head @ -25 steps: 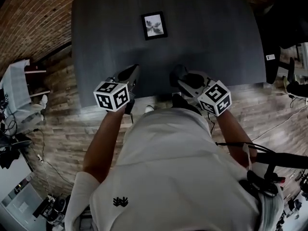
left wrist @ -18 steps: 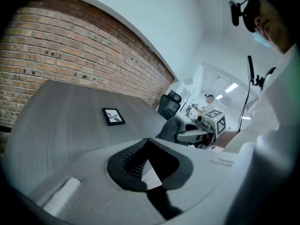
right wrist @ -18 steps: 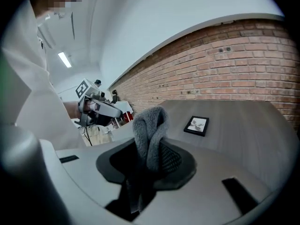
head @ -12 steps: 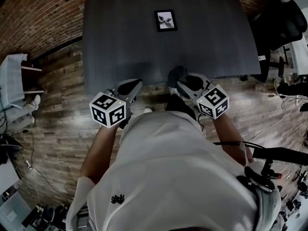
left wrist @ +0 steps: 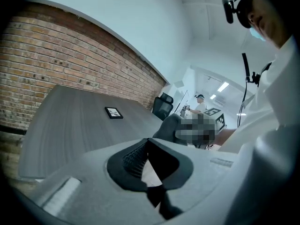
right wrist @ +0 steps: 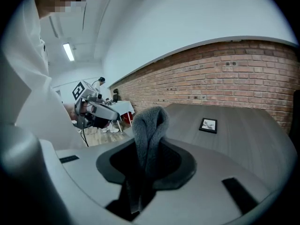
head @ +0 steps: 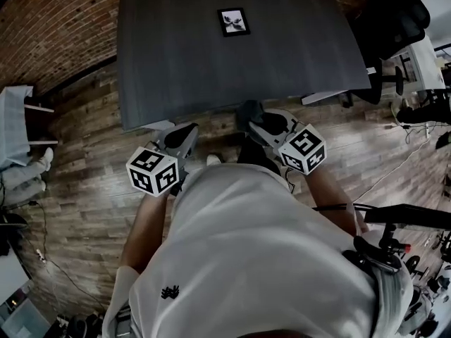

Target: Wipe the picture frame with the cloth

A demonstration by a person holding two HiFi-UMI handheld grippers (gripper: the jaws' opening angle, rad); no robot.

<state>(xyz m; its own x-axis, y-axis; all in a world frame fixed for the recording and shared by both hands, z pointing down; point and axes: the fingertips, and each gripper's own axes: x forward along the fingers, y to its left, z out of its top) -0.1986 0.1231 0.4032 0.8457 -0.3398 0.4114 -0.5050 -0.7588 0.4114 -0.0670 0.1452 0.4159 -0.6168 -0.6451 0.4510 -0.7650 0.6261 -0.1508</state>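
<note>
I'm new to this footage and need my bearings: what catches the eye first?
A grey cloth sticks up from the shut jaws of the right gripper, by the near edge of the dark table. Far across it, a small black picture frame lies flat. The left gripper is shut and empty.

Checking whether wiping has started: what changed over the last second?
The left claw and right claw drew back from over the table's near edge to above the floor. Nothing was grasped or released: the right claw still grips the cloth, the left claw stays shut and empty. The picture frame lies untouched.
</note>
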